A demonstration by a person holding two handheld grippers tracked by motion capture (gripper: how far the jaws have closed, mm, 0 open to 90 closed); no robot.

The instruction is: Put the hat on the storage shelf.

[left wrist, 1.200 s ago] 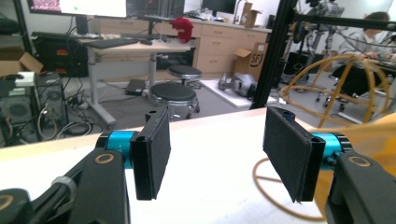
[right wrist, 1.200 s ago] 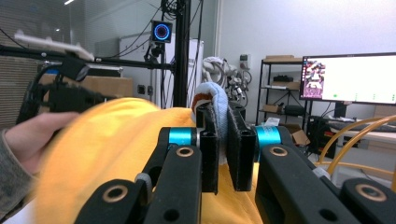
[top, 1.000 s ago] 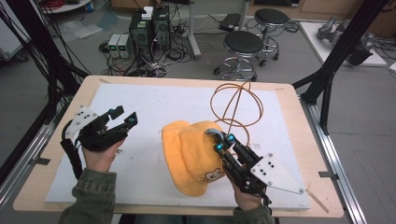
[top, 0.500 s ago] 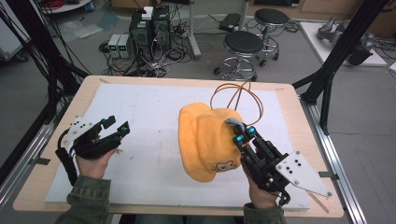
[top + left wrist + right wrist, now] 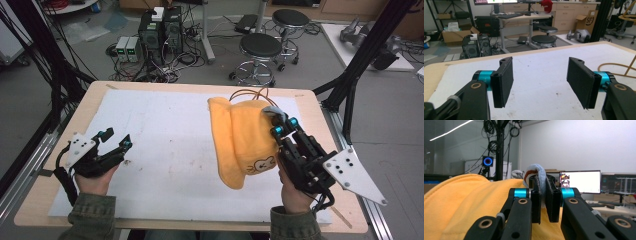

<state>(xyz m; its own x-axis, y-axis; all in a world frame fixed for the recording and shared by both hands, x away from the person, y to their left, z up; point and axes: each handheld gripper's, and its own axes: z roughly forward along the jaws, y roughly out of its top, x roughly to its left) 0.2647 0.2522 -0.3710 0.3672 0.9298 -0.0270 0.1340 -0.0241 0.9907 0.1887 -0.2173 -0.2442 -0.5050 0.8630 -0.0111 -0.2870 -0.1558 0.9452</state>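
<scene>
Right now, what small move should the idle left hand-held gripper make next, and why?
Probably bring the left hand-held gripper across to the yellow hat: its jaws are open and empty, while the right hand-held gripper pinches one grey-lined edge and the hat sags.

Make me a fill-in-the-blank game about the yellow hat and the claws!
1. The hat on the table is ____ in colour.
2. The right claw is shut on the hat's ____ trim.
3. The left claw holds ____.
4. The hat shows a little cartoon ____.

Missing words: yellow; grey; nothing; face
</scene>
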